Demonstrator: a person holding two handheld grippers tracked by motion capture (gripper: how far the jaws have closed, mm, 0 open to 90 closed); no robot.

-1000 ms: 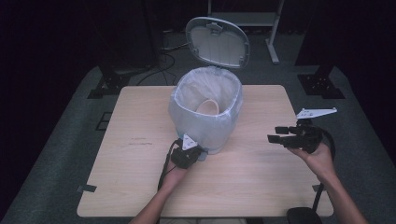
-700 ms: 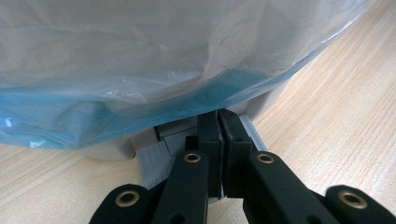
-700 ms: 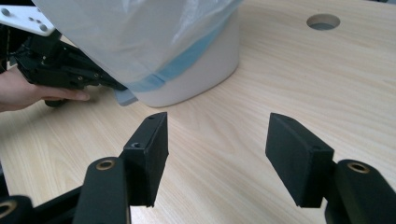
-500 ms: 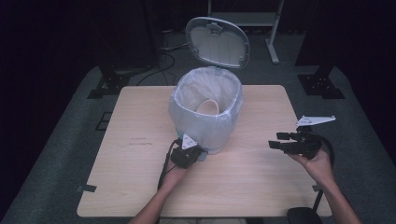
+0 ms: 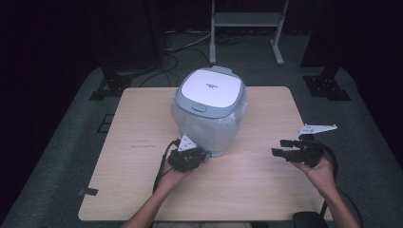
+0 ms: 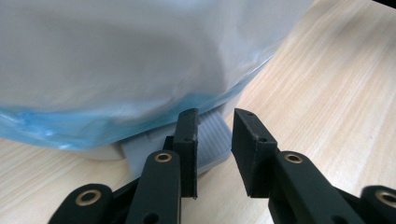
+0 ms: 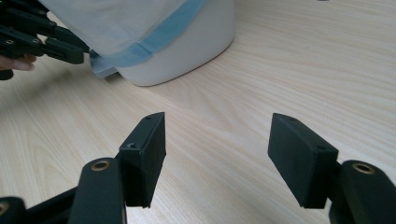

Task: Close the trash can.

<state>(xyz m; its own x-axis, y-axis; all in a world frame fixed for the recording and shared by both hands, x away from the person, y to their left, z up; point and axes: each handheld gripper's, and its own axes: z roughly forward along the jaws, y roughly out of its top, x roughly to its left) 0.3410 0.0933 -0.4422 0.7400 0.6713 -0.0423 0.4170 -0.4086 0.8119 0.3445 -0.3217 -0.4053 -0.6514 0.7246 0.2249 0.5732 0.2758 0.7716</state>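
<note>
The lid of the white, bag-lined pedal bin [image 5: 209,116], which had stood upright and open half a second before, lay shut and flat across the rim. The bin sat at the middle of the pale wooden table [image 5: 119,190], its clear liner with a blue band draped down the outside. At its near foot the left gripper [image 5: 202,155] pointed at the base, and its jaws had just been opening: in the left gripper view they stood narrowly apart, with the ribbed grey foot pedal [image 6: 212,135] beside the left pad and no visible squeeze on it. Letting go of the pedal probably dropped the lid, so the closing step looked done.

Well to the right, near the table's edge, the right gripper [image 5: 280,147] hovered over bare wood with jaws wide and nothing between them. Beyond the table a metal stand [image 5: 244,28] and dark cables [image 5: 183,47] stood clear, and nothing blocked either hand
</note>
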